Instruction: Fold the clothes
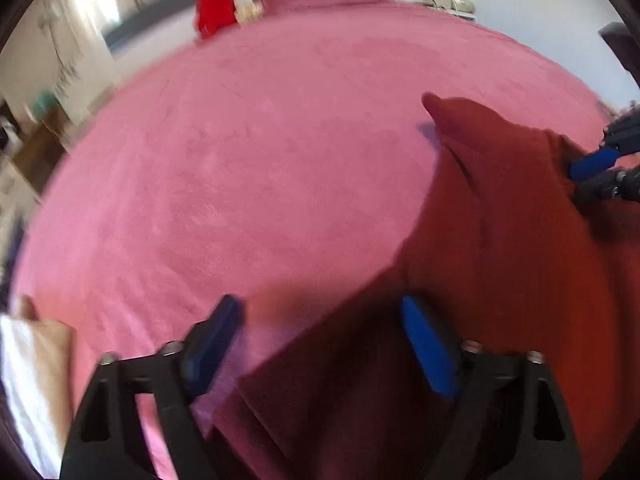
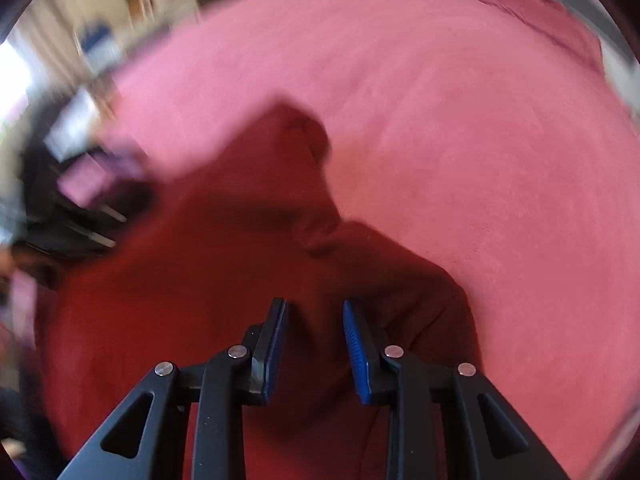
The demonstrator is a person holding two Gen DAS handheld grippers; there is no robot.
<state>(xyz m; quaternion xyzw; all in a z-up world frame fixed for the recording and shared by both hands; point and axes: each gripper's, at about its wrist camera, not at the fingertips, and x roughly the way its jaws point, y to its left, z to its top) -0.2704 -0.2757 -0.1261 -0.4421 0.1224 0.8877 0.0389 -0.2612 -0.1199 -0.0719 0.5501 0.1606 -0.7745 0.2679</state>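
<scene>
The dark red knitted garment [image 1: 520, 240] lies on the wide pink plush bed cover [image 1: 260, 160], bunched toward the near right of the left wrist view, with one pointed corner or sleeve end standing up on its far side. It sits near the bed's edge, likely so that both grippers can reach across it, and the bare cover stretching far and left would give room to spread or fold it. Its outline is rumpled rather than squared off, so I judge it is not lying as a finished fold; whether it is being laid out or is partway through folding, the pictures do not settle.

The left gripper [image 1: 320, 340] hangs low over the garment's near left edge, pointing far along the bed, its blue-padded fingers spread wide with nothing between them: one finger is over pink cover, the other over red cloth.

The right gripper [image 2: 316, 344] points down over the middle of the garment with its fingers at a narrow gap. In its own view no cloth is caught between the pads (the fabric shows beyond them). From the left wrist view it comes in from the right [image 1: 592, 168], its tips at the garment's right edge, though whether they touch the cloth there I cannot tell.

Both views are motion-blurred at the edges.
</scene>
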